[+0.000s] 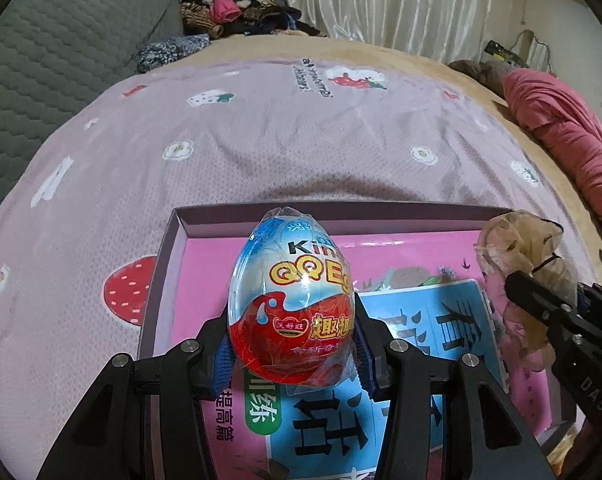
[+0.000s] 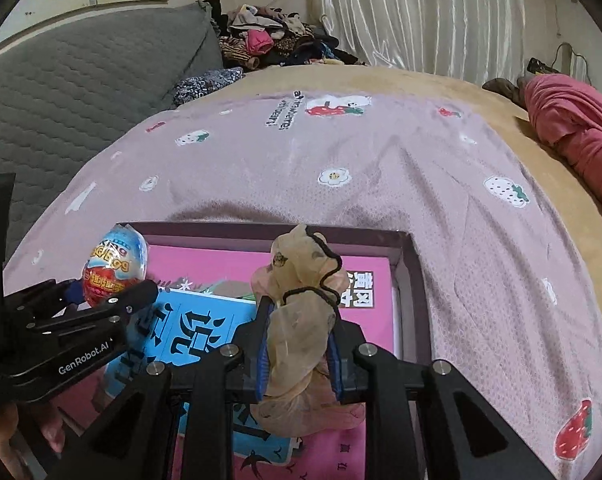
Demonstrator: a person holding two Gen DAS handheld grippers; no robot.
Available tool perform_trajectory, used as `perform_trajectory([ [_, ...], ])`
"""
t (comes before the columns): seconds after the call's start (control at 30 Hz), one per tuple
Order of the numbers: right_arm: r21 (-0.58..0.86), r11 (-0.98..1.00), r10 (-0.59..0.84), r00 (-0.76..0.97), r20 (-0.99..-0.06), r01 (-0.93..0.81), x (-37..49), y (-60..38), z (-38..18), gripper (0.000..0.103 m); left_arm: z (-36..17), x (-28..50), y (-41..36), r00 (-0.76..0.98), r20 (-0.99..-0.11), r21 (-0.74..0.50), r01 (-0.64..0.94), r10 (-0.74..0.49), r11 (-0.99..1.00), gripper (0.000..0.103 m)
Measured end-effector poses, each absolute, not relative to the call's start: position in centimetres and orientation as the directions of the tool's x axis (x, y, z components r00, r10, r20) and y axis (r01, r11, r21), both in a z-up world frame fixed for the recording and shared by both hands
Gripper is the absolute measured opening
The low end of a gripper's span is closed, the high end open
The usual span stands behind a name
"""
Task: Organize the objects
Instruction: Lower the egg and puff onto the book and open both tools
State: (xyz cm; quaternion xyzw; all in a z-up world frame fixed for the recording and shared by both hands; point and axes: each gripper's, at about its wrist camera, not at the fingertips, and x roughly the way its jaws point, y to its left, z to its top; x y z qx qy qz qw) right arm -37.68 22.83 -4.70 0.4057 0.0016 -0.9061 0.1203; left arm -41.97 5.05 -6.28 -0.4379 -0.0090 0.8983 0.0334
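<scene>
My left gripper (image 1: 293, 344) is shut on a blue, white and red plastic toy egg (image 1: 291, 300) and holds it upright above a shallow purple box (image 1: 157, 280) with a pink and blue book (image 1: 417, 320) inside. The egg also shows in the right wrist view (image 2: 113, 266), at the left. My right gripper (image 2: 299, 344) is shut on a beige sheer scrunchie (image 2: 301, 320) with a thin black elastic, held over the same box (image 2: 407, 280). The scrunchie also shows in the left wrist view (image 1: 529, 264), at the right, in the right gripper (image 1: 541, 304).
The box lies on a bed with a lilac strawberry-print cover (image 1: 261, 140). A grey quilted pillow (image 1: 61, 60) and a heap of clothes (image 1: 237, 4) lie at the far left. A pink garment (image 1: 557, 120) lies at the right edge. White curtains (image 1: 401, 0) hang behind.
</scene>
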Motion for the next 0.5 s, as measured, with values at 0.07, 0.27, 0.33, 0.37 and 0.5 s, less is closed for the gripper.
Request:
perform_trajectory([
  [0.07, 0.095, -0.971, -0.217, -0.636, -0.740, 0.220, -37.79, 22.75, -4.87, 0.027, -6.29, -41.98, 5.07, -0.613, -0.787, -0.041, -0.051, 0.063, -0.998, 0.051],
  [0.27, 0.094, -0.972, -0.211, -0.625, -0.752, 0.215, -37.77, 22.54, -5.18, 0.033, -6.89, -42.21, 5.07, -0.587, -0.808, -0.034, -0.047, 0.055, -0.998, 0.051],
  [0.33, 0.090, -0.972, -0.208, -0.622, -0.755, 0.216, -37.70, 22.46, -5.20, 0.039, -6.95, -42.12, 5.02, -0.584, -0.809, -0.039, -0.047, 0.059, -0.998, 0.055],
  [0.37, 0.091, -0.972, -0.208, -0.622, -0.754, 0.215, -37.69, 22.46, -5.16, 0.043, -6.93, -42.09, 5.09, -0.584, -0.810, -0.038, -0.046, 0.057, -0.998, 0.057],
  [0.5, 0.086, -0.973, -0.207, -0.635, -0.744, 0.216, -37.43, 22.32, -4.87, 0.054, -6.64, -41.82, 5.29, -0.589, -0.805, -0.048, -0.051, 0.069, -0.998, 0.070],
])
